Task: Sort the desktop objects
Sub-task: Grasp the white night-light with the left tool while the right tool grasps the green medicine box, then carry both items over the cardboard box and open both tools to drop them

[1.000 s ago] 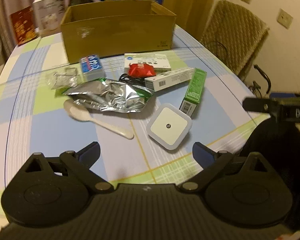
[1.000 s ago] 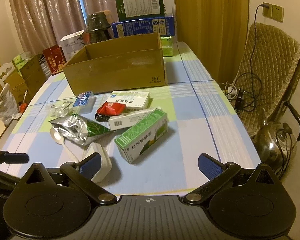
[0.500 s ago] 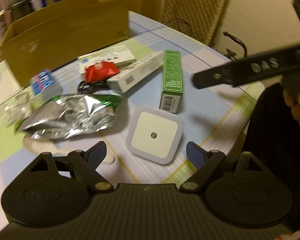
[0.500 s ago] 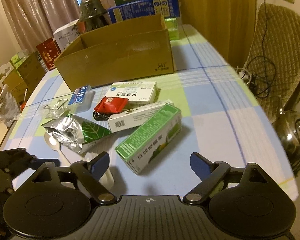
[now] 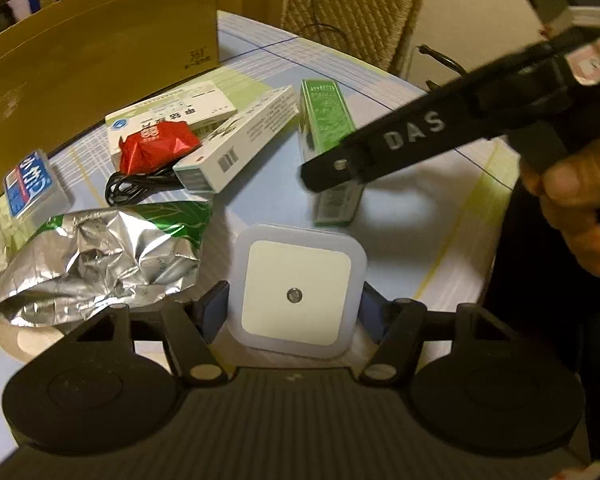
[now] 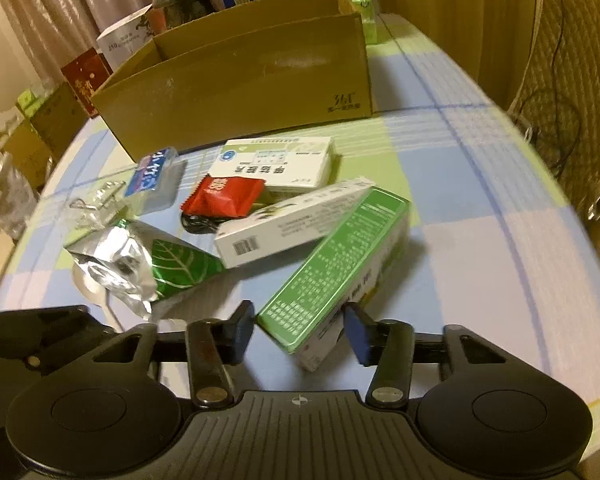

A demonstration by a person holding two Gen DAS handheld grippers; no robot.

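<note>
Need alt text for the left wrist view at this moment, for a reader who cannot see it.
The left hand-held gripper is closing around a square white night light on the checked tablecloth. Beyond lie a crumpled foil bag, a red packet, boxes and a cardboard box; the right hand-held gripper reaches over a green box.

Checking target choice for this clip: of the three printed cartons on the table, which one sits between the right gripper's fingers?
The green carton, the only all-green one; its near end lies between the closing right gripper.
</note>
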